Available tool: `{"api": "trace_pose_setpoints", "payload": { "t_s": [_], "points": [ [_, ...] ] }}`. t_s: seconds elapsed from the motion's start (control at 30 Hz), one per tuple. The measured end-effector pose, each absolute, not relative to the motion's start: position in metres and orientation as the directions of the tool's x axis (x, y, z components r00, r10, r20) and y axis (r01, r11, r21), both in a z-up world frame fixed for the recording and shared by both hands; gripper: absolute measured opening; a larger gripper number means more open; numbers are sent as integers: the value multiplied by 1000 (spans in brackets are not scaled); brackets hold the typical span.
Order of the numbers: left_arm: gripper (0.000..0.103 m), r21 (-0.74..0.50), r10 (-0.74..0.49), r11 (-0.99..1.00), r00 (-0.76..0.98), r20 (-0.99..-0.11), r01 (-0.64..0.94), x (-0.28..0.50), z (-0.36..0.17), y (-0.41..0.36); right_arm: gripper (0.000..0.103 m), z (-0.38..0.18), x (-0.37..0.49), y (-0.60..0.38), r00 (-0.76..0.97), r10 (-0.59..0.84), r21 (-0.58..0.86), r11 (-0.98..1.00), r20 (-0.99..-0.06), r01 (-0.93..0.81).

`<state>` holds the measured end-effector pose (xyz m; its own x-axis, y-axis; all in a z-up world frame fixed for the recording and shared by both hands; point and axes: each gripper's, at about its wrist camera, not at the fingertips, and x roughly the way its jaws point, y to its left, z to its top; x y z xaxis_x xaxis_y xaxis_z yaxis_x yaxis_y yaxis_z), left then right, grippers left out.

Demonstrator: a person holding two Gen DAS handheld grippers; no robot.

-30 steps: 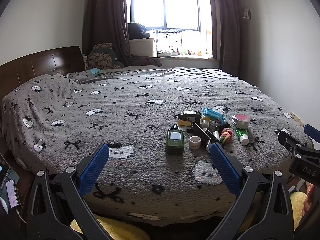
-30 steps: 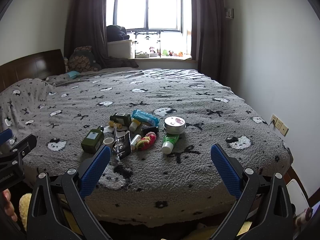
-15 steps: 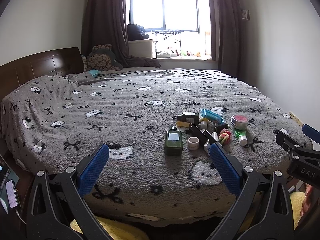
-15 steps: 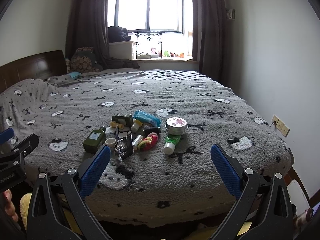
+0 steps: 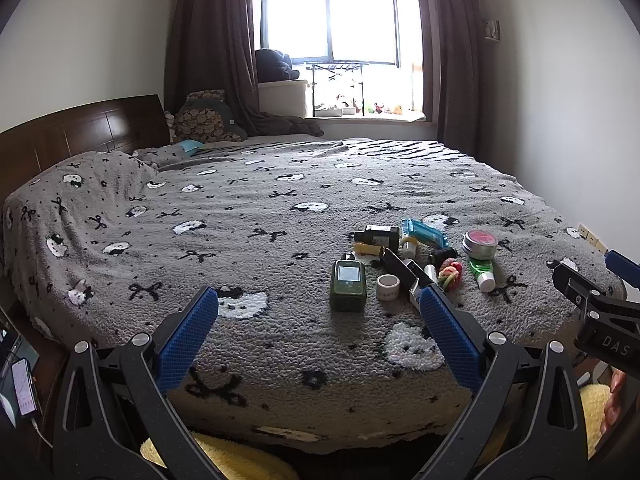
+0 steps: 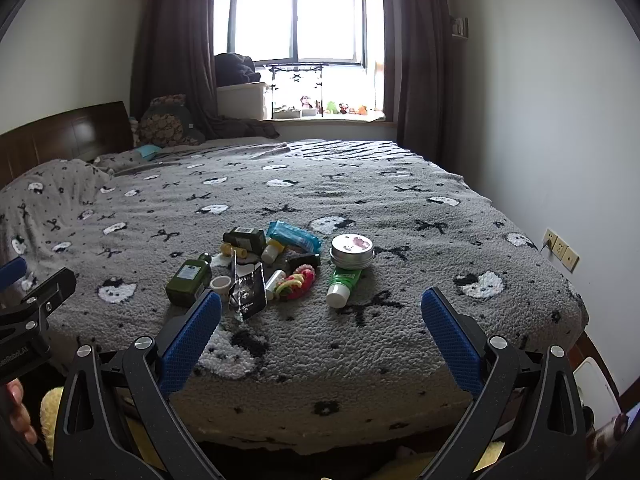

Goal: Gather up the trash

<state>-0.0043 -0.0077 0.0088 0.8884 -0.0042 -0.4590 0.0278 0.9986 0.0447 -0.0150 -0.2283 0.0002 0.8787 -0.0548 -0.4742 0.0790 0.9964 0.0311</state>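
Observation:
A cluster of small items lies on the grey patterned bed [image 5: 200, 248]: a green bottle [image 5: 347, 282] [image 6: 189, 280], a white tape roll [image 5: 388, 287], a black-and-clear wrapper [image 6: 248, 290], a blue packet [image 6: 294, 236], a round tin [image 6: 352, 251], a green tube [image 6: 343, 282] and colourful hair ties [image 6: 297, 282]. My left gripper [image 5: 320, 334] is open and empty, short of the bottle. My right gripper [image 6: 320, 334] is open and empty, short of the pile.
A dark headboard [image 5: 80, 132] stands at the left. A window [image 5: 328, 24] with curtains and a sill of toys is at the back. A wall with sockets [image 6: 560, 246] is at the right. A phone [image 5: 24, 384] lies at the lower left.
Both grippers have crept slightly forward toward the bed; the pile of items looks a little closer. Both stay open.

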Motion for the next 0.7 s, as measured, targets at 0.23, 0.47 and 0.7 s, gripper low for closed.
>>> {"api": "trace_pose_setpoints", "payload": {
  "t_s": [0.23,0.47,0.7],
  "points": [
    [96,44,-5,999,889,-457,28,-4,9,-6,100,-1,-15,-229,878,-56,33,996,-475,82],
    [96,43,-7,999,890,-457,30,-3,8,-6,100,-1,-16,-228,878,-57,30,996,-476,81],
    [96,42,-10,999,892,-453,32,-4,8,-5,100,-1,-17,-230,880,-58,34,996,-472,83]
  ]
}}
